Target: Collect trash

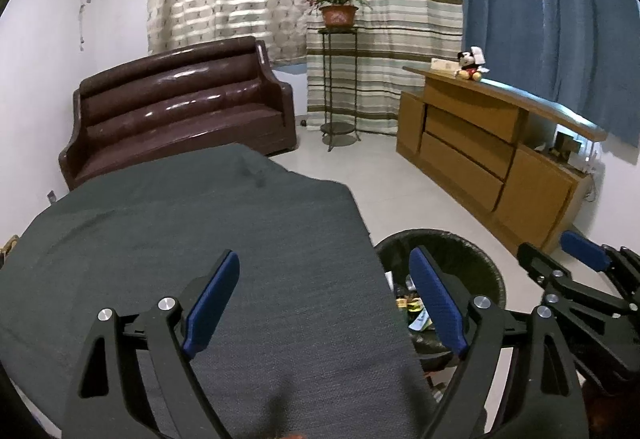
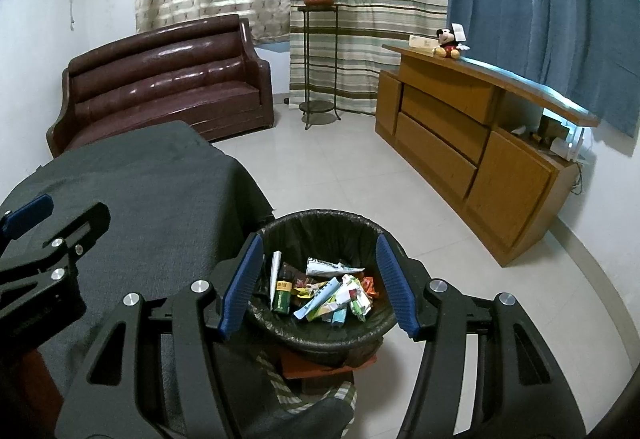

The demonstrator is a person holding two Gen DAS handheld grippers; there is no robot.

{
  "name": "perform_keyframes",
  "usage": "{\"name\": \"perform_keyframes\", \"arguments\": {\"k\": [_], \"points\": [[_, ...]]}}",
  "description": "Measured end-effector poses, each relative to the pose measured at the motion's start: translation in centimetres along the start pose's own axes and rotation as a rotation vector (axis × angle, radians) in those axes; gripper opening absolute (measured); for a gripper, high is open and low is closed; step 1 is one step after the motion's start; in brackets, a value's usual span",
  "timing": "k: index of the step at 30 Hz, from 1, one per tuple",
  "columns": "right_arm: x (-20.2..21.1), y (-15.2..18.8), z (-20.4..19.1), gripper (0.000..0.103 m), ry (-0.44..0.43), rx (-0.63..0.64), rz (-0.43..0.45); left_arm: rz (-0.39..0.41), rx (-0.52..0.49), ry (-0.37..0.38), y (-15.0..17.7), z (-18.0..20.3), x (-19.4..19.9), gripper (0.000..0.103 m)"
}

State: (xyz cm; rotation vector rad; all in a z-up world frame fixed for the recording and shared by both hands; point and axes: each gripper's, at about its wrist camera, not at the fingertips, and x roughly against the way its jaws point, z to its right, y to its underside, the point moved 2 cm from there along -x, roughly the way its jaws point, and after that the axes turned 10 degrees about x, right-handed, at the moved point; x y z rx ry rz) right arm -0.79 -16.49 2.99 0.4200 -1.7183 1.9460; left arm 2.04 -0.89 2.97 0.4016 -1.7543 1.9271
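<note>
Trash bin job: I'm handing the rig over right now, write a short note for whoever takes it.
Left claw: open, holding nothing, over the grey-covered table.
Right claw: open, holding nothing, above the trash bin.
Bin: black-lined, on the floor beside the table's right edge, with wrappers, cartons and a small green bottle inside.
Done: that trash is in the bin; no trash shows on the visible part of the table or on the floor.
Left: check spots these views miss, such as the table's near edge, before calling it finished.

no legible text anywhere
</note>
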Motion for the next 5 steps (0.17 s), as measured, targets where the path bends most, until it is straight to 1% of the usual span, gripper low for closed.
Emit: {"name": "perform_keyframes", "arguments": {"k": [3, 5], "points": [[-0.1, 0.5, -0.6, 0.064, -0.004, 0.009, -0.009, -0.03, 0.017, -0.016, 0.1, -0.7, -0.7, 0.084], [-0.1, 0.9, -1.3, 0.064, -0.009, 0.019, -0.016, -0.058, 0.022, -0.033, 0.2, -1.4, -1.3, 0.084]]}}
